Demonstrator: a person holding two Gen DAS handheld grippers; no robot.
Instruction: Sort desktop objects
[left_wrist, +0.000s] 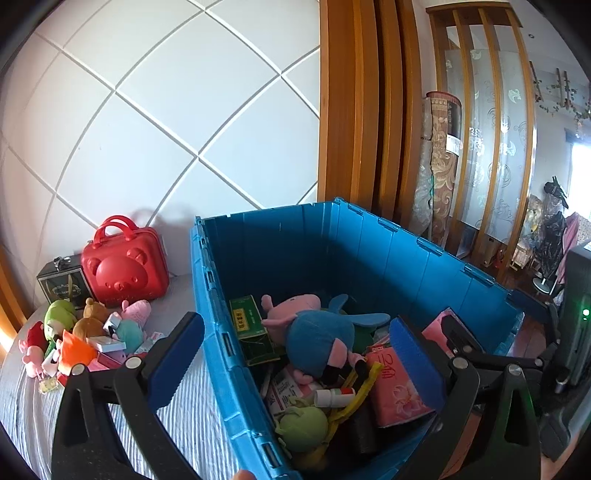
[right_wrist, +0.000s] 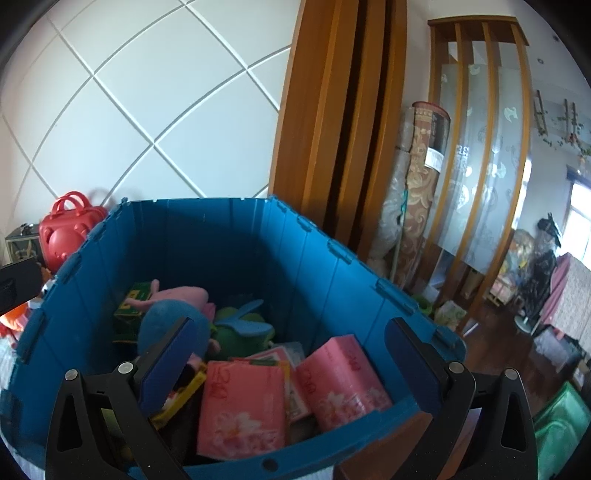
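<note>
A blue plastic crate (left_wrist: 295, 236) (right_wrist: 221, 229) stands on the striped bedcover. It holds a blue and pink plush (left_wrist: 317, 339), a green box (left_wrist: 251, 325), pink tissue packs (right_wrist: 240, 402), a green plush (left_wrist: 301, 426) and a small white tube (left_wrist: 332, 397). My left gripper (left_wrist: 295, 354) is open and empty above the crate's near left wall. My right gripper (right_wrist: 291, 354) is open and empty over the crate's near end, above the pink tissue packs.
A pile of small plush toys and boxes (left_wrist: 85, 336) lies on the bedcover (left_wrist: 192, 417) left of the crate. A red bear case (left_wrist: 125, 266) (right_wrist: 66, 232) and a dark box (left_wrist: 62, 288) stand behind it by the white wall. Wooden door frame and room lie to the right.
</note>
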